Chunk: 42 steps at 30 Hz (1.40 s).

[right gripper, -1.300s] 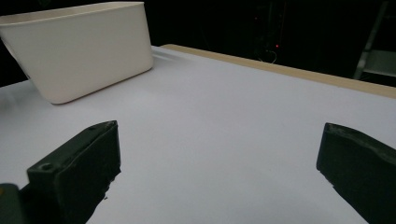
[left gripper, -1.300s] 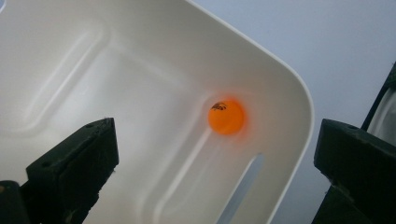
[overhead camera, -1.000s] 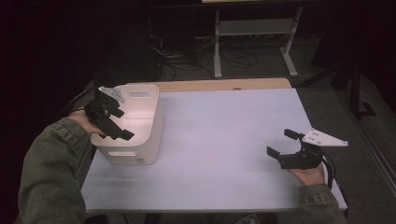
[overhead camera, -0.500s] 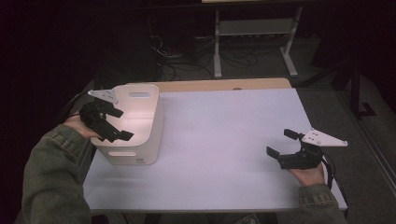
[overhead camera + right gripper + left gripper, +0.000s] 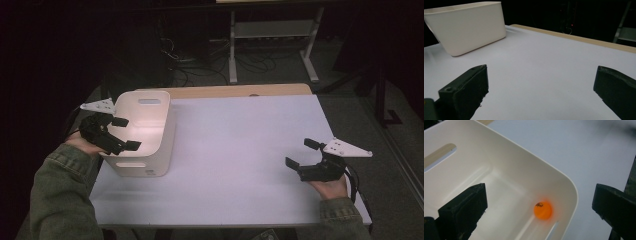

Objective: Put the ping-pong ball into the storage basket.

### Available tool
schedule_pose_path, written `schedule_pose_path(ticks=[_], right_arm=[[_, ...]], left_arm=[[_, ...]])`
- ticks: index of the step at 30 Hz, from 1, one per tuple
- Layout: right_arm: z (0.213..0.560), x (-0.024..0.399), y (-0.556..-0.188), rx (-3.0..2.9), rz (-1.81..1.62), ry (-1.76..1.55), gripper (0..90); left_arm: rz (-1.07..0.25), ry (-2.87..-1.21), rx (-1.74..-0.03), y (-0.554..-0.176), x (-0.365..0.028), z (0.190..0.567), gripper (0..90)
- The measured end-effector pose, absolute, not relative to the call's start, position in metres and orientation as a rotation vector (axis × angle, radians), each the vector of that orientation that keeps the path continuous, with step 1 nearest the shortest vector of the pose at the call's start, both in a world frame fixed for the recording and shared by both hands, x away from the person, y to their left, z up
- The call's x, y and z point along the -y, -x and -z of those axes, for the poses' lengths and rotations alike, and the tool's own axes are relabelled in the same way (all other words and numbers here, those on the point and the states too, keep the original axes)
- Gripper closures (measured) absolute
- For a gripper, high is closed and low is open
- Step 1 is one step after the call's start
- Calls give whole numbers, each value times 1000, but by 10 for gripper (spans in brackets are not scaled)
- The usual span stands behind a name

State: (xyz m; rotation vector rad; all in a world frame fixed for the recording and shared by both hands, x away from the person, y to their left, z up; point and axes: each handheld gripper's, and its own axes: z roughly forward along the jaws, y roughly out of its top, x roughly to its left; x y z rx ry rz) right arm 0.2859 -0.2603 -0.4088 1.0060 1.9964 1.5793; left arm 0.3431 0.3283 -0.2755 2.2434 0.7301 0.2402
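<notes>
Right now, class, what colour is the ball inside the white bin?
Orange, with a small dark mark; the ball shows best in the left gripper view.

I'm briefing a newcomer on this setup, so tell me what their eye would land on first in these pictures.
The orange ball stands out first, lying on the floor of the white bin near one end wall, seen between the open jaws of the left gripper. The bin sits at the left edge of the pale table, with that gripper over its rim. The right gripper, open too, hovers low near the table's right edge.
</notes>
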Motion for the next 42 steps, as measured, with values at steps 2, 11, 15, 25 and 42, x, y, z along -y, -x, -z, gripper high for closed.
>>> schedule_pose_path(ticks=[2, 11, 15, 25, 42], right_arm=[[409, 260, -286, -1997, -1579, -1006, 0], [409, 260, -286, -1999, -1578, -1006, 0], [409, 260, -286, -1998, -1578, -1004, 0], [409, 260, -286, -1998, -1578, -1007, 0], [409, 260, -286, -2001, -1573, -1003, 0]], left_arm=[[-250, -2215, -738, -341, -330, 276, 0], [-267, -2136, -758, -334, -335, 283, 0], [-287, -2114, -754, -331, -334, 283, 0], [-305, -2037, -738, -326, -331, 288, 0], [-394, -1868, -753, -314, -331, 305, 0]])
